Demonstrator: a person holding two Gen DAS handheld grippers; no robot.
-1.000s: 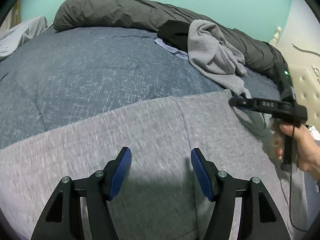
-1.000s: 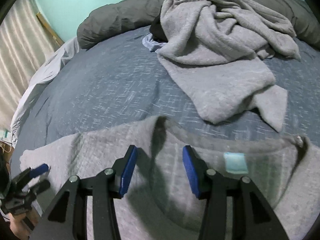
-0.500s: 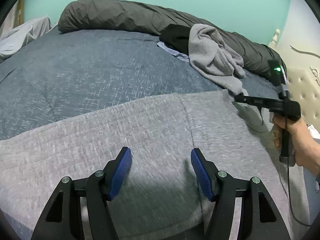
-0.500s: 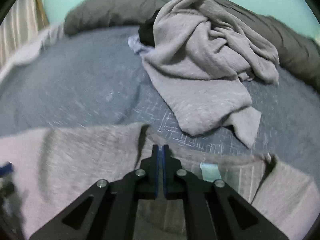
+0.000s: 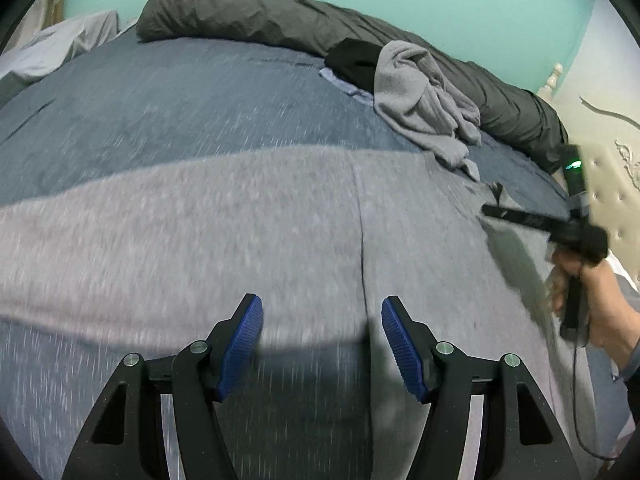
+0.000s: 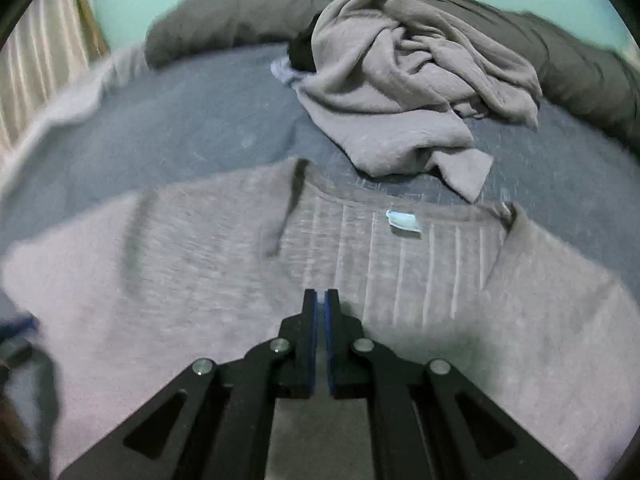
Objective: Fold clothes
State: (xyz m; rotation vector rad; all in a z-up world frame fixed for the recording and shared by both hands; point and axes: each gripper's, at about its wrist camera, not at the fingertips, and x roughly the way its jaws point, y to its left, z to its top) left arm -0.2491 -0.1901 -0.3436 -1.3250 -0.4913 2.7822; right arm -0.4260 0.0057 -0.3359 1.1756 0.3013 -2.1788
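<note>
The gray shirt (image 5: 280,240) lies flat on the bed (image 5: 160,100), stretched long from left to right, under both hands. The left hand-held gripper (image 5: 322,340) hangs open over its middle; the right hand-held gripper (image 6: 321,336) is clenched near the collar, maybe pinching cloth, but it is blurry. Only the right view shows the collar and its tag (image 6: 404,222).
</note>
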